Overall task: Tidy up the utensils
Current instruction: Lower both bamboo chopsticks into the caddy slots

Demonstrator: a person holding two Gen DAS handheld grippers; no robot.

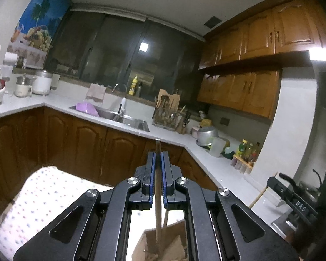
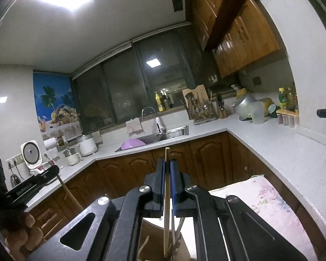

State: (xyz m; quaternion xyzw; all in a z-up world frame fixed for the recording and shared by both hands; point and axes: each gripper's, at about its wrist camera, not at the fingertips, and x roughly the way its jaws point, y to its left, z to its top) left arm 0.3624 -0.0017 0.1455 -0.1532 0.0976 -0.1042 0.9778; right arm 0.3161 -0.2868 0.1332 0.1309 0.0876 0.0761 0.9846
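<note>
Left gripper (image 1: 158, 155) clamps one wooden chopstick (image 1: 157, 195) upright between its pads — right gripper (image 2: 167, 163) likewise grips a second chopstick (image 2: 167, 195), both raised above a cardboard box (image 1: 163, 245).

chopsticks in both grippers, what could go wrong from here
1. The left gripper pinches its chopstick along a thin line only; a twist could let it pivot or slip out.
2. The right gripper holds its chopstick the same way, with a long end hanging below toward the cardboard box, where it could snag.
3. Both grippers are close side by side, so the sticks might knock together.
</note>
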